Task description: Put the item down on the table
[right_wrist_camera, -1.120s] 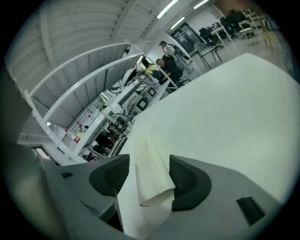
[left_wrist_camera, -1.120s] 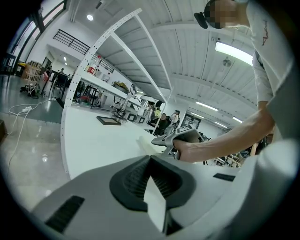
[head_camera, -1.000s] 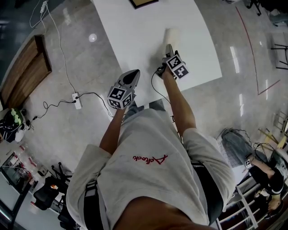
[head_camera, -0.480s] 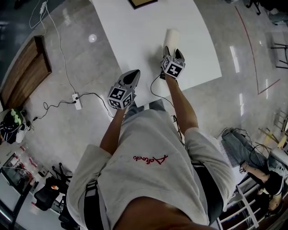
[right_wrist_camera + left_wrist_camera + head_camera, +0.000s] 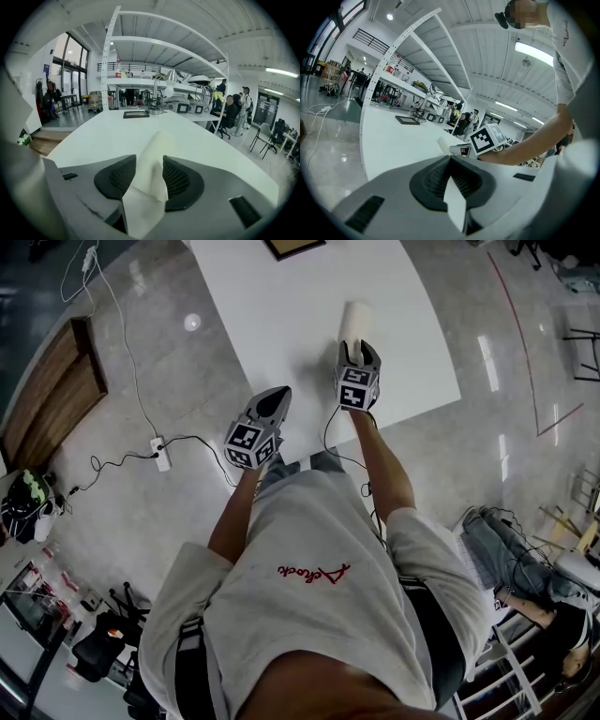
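Observation:
A cream, soft roll-like item (image 5: 355, 317) lies on the white table (image 5: 281, 306), its near end between the jaws of my right gripper (image 5: 359, 345). In the right gripper view the item (image 5: 154, 159) is pinched narrow between the dark pads of that gripper (image 5: 149, 171), whose jaws have just been closing on it. The rest of the item stretches away over the table (image 5: 108, 131). My left gripper (image 5: 278, 393) hovers at the table's near edge, left of the right one. Its pads meet with nothing between them (image 5: 450, 161). From there the item (image 5: 443, 140) shows beside the right gripper's marker cube (image 5: 487, 139).
A dark framed panel (image 5: 298, 246) lies at the table's far end. On the floor to the left are a power strip with cables (image 5: 160, 450) and a wooden panel (image 5: 52, 390). White shelving (image 5: 164, 84) stands behind the table, with people (image 5: 229, 112) seated to the right.
The right gripper has rolled about its own axis, so its marker cube now faces differently, and it has shifted slightly left. The left gripper has not moved.

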Tool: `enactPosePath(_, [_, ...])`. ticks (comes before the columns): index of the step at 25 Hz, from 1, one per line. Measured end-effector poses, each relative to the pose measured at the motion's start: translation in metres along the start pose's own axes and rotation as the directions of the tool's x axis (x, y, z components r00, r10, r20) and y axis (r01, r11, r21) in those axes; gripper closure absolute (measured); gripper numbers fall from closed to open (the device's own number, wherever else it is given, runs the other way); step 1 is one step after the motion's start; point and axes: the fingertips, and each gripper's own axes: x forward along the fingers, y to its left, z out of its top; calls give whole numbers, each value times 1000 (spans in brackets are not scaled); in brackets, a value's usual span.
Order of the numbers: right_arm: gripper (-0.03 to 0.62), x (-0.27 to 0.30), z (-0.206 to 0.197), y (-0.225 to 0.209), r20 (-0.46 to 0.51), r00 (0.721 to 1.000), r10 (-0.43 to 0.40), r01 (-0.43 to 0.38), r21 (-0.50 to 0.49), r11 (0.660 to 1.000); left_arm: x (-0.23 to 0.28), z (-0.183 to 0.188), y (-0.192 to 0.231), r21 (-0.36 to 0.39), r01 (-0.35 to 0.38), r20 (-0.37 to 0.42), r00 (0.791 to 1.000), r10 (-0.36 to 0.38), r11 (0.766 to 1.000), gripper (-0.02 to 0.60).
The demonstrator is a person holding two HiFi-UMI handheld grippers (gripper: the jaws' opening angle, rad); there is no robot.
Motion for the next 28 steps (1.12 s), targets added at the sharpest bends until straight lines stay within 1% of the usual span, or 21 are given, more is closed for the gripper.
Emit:
enactPosePath(2, [430,-1,2,0,4,1000,-4,4,7,1000,1,-1,-1,1,0,0,1000,0,1000,561])
enactPosePath(3, [474,-3,4,-1,10,1000,-15,15,7,1000,1,-1,-1,2,0,0,1000,0,1000,563])
enactPosePath(5, [583,-4,5,-6,23,998,-52,52,1,999,0,1,-1,6,0,1,1000,0,1000,561])
enactPosePath(7, [583,-5,7,-8,33,997,-69,70,-2,998,-1,3,-1,8,-1,4,1000,1,1000,561])
enactPosePath(10, [583,-9,6,-8,34,998,-59,59,1,998,-3,6,-2,14,1,9,1000,-1,1000,561])
enactPosePath(13, [583,-17,9,-8,37,998,-57,56,28,998,-3,7,-5,15,9,14,1000,-9,1000,563])
enactPosePath(20, [583,-38,35,6,115,993,-38,35,27,999,3,13,-13,42,44,23,999,-45,998,561])
enactPosePath(25, [583,-77,55,25,205,979,-9,5,20,1000,3,24,-24,78,71,43,996,-74,994,563])
enactPosePath(28, [583,-98,58,40,232,973,11,-16,17,1000,2,29,-32,99,91,52,994,-96,991,561])
